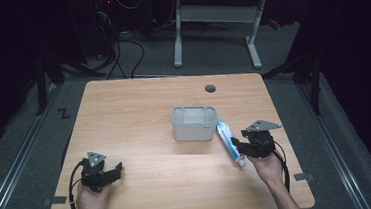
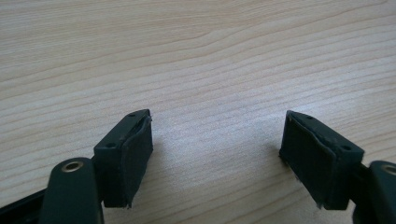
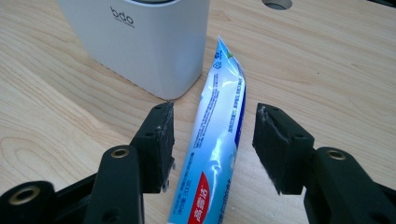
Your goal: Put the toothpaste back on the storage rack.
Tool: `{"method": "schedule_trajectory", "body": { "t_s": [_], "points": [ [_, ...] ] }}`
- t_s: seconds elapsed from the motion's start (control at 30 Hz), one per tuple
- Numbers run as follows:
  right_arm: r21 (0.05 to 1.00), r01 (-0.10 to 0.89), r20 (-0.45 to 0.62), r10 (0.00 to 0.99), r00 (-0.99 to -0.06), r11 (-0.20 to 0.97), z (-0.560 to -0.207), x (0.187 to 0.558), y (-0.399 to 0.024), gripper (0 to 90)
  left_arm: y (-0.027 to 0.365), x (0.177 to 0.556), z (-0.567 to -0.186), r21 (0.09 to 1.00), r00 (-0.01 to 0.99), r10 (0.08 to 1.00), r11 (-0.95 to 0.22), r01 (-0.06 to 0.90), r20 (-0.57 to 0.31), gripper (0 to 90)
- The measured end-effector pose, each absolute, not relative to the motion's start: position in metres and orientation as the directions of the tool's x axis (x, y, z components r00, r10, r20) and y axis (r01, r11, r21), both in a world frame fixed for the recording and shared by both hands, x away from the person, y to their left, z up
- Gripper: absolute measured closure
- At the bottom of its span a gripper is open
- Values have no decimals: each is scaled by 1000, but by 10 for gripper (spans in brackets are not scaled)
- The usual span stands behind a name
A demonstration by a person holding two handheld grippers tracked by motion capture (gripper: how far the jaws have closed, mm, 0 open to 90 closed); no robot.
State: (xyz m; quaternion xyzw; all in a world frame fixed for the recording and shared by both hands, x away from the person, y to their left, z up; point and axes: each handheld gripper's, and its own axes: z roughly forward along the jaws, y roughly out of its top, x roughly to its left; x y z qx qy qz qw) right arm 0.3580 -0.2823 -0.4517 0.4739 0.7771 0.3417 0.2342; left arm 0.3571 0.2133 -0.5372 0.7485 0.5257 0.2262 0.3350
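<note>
A blue and white toothpaste tube (image 1: 228, 141) lies flat on the wooden table (image 1: 138, 108), its crimped end by the white rectangular holder (image 1: 194, 123). My right gripper (image 1: 239, 144) is open, and its jaws straddle the tube (image 3: 215, 135) without touching it, low over the table. The holder (image 3: 140, 42) stands just ahead and left of those jaws. At the table's front left my left gripper (image 1: 118, 169) is open over bare wood (image 2: 205, 70), nothing between its fingers (image 2: 128, 156).
A round cable hole (image 1: 210, 88) sits in the table behind the holder. Beyond the table stand a white desk frame (image 1: 215, 27) and loose cables (image 1: 124, 54) on the grey floor. Open wood lies between the two grippers.
</note>
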Motion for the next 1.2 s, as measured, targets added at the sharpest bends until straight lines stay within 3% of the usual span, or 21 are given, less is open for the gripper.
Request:
{"method": "schedule_trajectory", "body": {
  "t_s": [0.67, 1.2],
  "points": [
    [674, 642, -54, 892, -449, 364, -445, 396, -270, 474, 213, 357, -537, 739, 345, 939, -222, 636, -15, 256],
    [575, 733, -46, 908, -416, 365, -464, 426, -265, 425, 214, 357, -537, 743, 345, 938, -211, 635, -29, 256]
  ]
}}
